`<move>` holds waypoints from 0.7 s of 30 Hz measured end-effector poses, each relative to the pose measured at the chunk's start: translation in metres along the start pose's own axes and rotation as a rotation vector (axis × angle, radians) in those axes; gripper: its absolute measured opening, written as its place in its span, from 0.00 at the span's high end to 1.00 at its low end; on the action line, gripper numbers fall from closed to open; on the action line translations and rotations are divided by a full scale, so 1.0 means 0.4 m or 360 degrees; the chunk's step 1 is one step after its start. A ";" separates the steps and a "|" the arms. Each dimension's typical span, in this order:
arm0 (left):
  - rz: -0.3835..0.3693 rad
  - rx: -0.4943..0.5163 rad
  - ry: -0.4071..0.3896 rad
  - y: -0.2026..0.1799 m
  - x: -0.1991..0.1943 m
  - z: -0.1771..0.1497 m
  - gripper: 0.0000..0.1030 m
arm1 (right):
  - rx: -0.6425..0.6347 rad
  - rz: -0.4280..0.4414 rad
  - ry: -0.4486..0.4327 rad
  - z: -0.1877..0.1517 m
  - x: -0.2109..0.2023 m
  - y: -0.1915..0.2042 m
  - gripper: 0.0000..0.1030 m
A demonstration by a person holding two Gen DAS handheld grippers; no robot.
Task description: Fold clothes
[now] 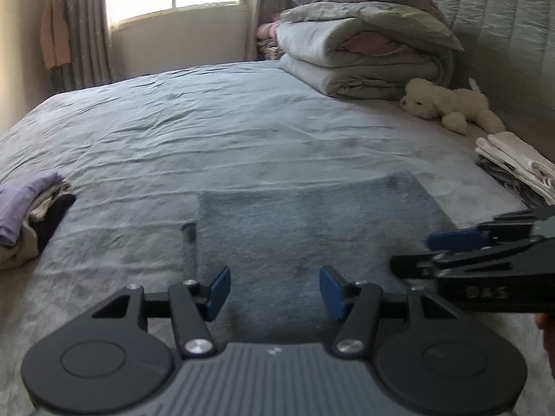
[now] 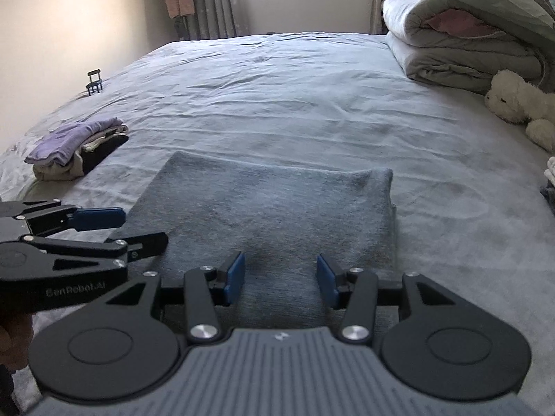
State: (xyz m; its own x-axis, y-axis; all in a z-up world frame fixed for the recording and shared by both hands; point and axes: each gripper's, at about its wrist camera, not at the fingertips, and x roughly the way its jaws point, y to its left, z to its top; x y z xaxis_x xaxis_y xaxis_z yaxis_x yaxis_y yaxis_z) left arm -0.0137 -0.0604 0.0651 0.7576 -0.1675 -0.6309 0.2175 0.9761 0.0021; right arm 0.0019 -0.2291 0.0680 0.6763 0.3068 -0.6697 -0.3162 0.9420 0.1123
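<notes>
Grey-blue knit: a folded garment (image 2: 270, 208) lies flat on the bed (image 2: 277, 86), a tidy rectangle with its fold edge far and a thicker layered corner at its right.
Where it is: near middle of the bed, straight ahead of both grippers, well apart from the other piles.
Left gripper (image 1: 274, 289): fingers spread and empty, hovering over the garment's near edge; nothing sits between the blue pads (image 1: 220, 291).
Right gripper (image 2: 281, 279): fingers parted too, holding nothing, poised over the near edge just right of the left one; the pads do not press the cloth.
Why side by side: both tools point down at the same near hem, which suggests a two-point pinch so the hem lifts evenly for another fold or a carry.
Left pile (image 2: 78, 149): folded clothes, lilac on top, cream and dark beneath, on the left of the bed; likely the done stack, kept clear of the working patch.
Right pile (image 1: 517, 166): pale folded cloth at the right edge, near the plush toy (image 1: 454, 105).
Quilts (image 1: 360, 45): stacked at the far right against the headboard, leaving the middle free as a folding surface.
Stage, as I judge it: this piece looks nearly finished; what remains is one more fold or moving it to a pile.
Risk: a shallow pinch could catch only the top layer and undo the fold.
</notes>
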 end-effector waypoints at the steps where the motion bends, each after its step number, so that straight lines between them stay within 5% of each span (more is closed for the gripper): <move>1: 0.0004 0.0005 0.0012 -0.002 0.009 -0.004 0.43 | 0.0009 -0.0002 0.0020 -0.002 0.007 0.000 0.50; 21: -0.0018 -0.0075 0.0046 0.028 0.056 -0.011 0.40 | 0.0081 -0.0044 0.0048 0.000 0.053 -0.040 0.43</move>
State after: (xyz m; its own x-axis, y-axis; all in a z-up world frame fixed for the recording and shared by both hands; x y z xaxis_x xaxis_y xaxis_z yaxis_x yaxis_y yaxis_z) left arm 0.0029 -0.0524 0.0476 0.7371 -0.1750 -0.6528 0.1963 0.9797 -0.0410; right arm 0.0213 -0.2375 0.0520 0.6636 0.2768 -0.6950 -0.2626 0.9561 0.1300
